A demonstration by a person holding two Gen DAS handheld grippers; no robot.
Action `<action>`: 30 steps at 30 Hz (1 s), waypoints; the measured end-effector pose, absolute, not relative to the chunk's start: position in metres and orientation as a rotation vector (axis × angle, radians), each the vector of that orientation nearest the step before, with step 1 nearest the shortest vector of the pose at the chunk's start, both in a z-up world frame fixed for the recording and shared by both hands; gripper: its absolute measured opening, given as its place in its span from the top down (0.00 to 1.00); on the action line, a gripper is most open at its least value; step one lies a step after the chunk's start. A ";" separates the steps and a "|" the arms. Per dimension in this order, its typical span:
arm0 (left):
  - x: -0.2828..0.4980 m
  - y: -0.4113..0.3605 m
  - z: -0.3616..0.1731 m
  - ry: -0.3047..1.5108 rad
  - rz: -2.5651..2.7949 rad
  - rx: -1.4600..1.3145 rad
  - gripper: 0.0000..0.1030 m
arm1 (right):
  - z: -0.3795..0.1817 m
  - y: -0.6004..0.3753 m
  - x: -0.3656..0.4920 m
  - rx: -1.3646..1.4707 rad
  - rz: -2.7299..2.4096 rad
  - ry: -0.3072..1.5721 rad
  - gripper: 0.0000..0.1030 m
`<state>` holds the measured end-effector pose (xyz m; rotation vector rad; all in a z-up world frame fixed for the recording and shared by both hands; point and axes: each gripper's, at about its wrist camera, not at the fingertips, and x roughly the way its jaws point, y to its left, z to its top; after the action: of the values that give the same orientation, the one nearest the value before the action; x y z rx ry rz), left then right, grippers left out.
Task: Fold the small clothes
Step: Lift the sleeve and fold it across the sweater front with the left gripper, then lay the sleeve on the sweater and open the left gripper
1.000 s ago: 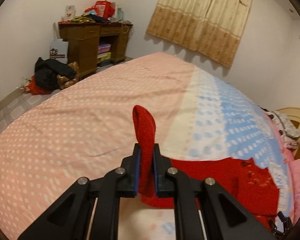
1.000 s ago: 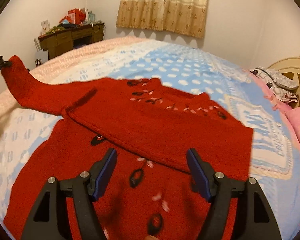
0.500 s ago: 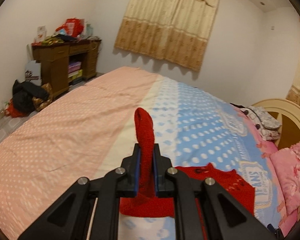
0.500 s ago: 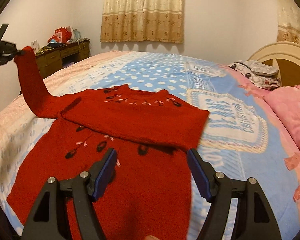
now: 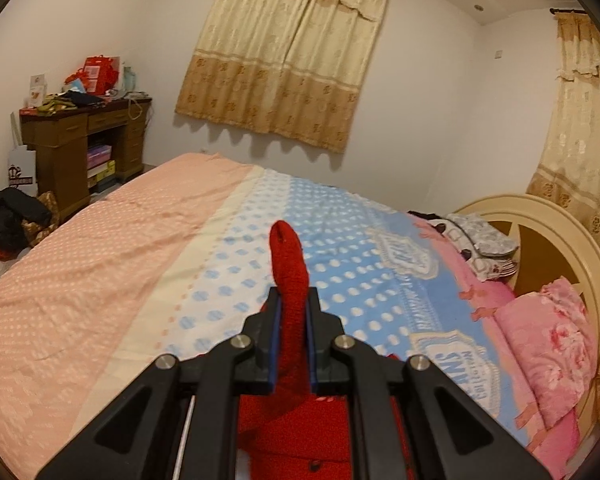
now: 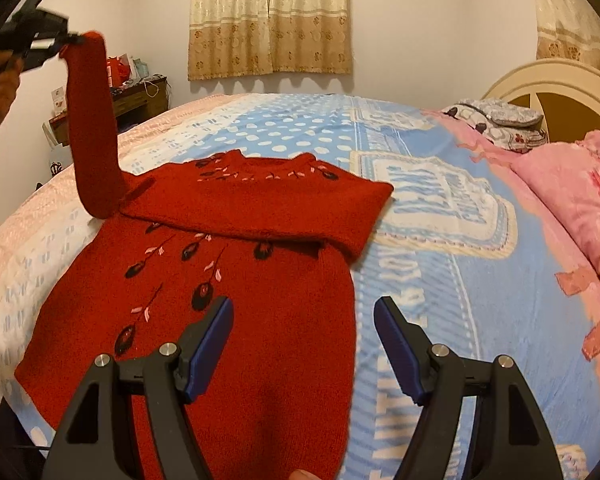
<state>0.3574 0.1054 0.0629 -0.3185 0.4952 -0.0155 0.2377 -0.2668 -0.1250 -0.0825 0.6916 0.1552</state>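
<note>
A red knit sweater [image 6: 236, 320] with black and pink embroidery lies on the bed [image 6: 460, 240]. One sleeve [image 6: 260, 216] is folded across its chest. My left gripper [image 5: 293, 300] is shut on the cuff of the other sleeve [image 5: 288, 264], which it holds high above the bed; it also shows in the right wrist view [image 6: 66, 38], with the sleeve [image 6: 94, 132] hanging down to the shoulder. My right gripper [image 6: 304, 320] is open and empty above the sweater's lower body, near its right edge.
The bedspread is pink on the left [image 5: 80, 272] and blue with white dots on the right. Pink pillows [image 6: 572, 200] and a cream headboard [image 6: 560, 84] are at the right. A cluttered wooden desk [image 5: 80, 140] stands by the far wall.
My left gripper has lifted the sleeve cuff higher and swung right over the blue part of the bed. My right gripper has pulled back and right, staying open.
</note>
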 end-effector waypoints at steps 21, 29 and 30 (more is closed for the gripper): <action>0.391 -0.065 0.037 0.560 -0.244 -0.280 0.89 | -0.151 -0.273 0.217 -0.007 0.167 0.704 0.29; 0.399 -0.150 -0.040 0.669 -0.253 -0.130 0.89 | -0.162 -0.278 0.218 0.034 0.162 0.721 0.29; 0.400 -0.155 -0.048 0.683 -0.251 -0.117 0.89 | -0.164 -0.279 0.218 0.041 0.162 0.724 0.29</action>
<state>0.4000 -0.1545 -0.0478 -0.1173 0.6833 -0.2514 0.2183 -0.2795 -0.1636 0.0410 0.7242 0.1618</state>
